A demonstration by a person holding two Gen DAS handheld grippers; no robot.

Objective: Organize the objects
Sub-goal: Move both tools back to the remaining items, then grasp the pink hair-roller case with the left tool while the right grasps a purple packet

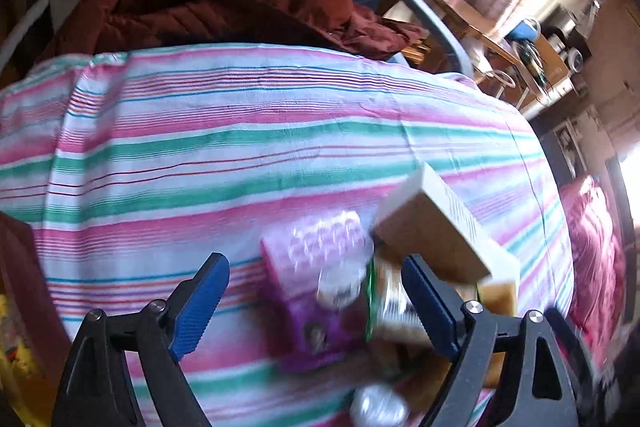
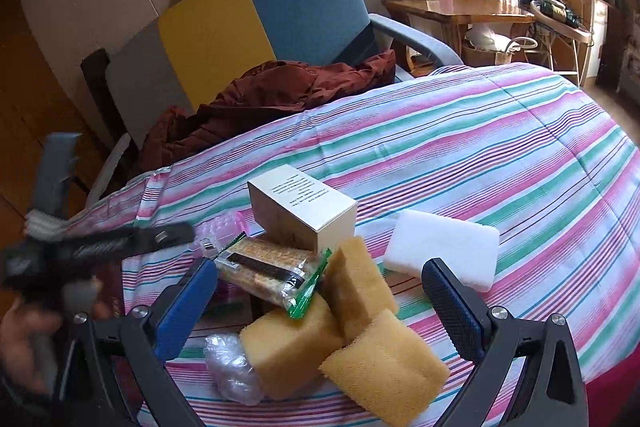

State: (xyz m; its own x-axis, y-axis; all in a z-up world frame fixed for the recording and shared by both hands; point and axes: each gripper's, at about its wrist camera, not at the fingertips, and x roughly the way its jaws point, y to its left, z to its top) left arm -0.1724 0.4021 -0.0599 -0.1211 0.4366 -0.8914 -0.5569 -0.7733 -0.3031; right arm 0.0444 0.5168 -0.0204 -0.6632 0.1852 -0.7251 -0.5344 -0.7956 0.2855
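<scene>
Right wrist view shows the most, so starting there: the whole thing happens on a bed with a striped sheet (image 2: 500,147) in pink, green and white, in a lived-in room with curtains and a bright window at the back. Behind the bed sits an armchair (image 2: 256,23) with grey, yellow and blue panels, and a dark red jacket (image 2: 280,91) is dumped on its seat, right up against the far edge of the sheet. Further back, right of the armchair, there's a wooden table (image 2: 452,11) with a few cartons on it.

The pile to sort sits on the near part of the sheet. A white foam block (image 2: 444,251) lies flat to the right of the pile, apart from the rest. A cream box (image 2: 304,215) sits on top, long axis running from back-left to front-right, printed side facing up. Three yellow sponges (image 2: 360,323) lean on each other in front of the box, one tilted up on edge. A wrapped cracker pack (image 2: 268,271) rests under the box, pointing left to right. A pink packet (image 2: 224,227) peeks out behind it, and a crumpled clear bag (image 2: 232,367) lies left of the sponges.

The right gripper (image 2: 324,291) hangs over the sponges, fingers spread wide, gripping nothing. The left gripper (image 1: 316,303), blurry in its own view, is also spread wide above the pile's left side, nothing pinched.
</scene>
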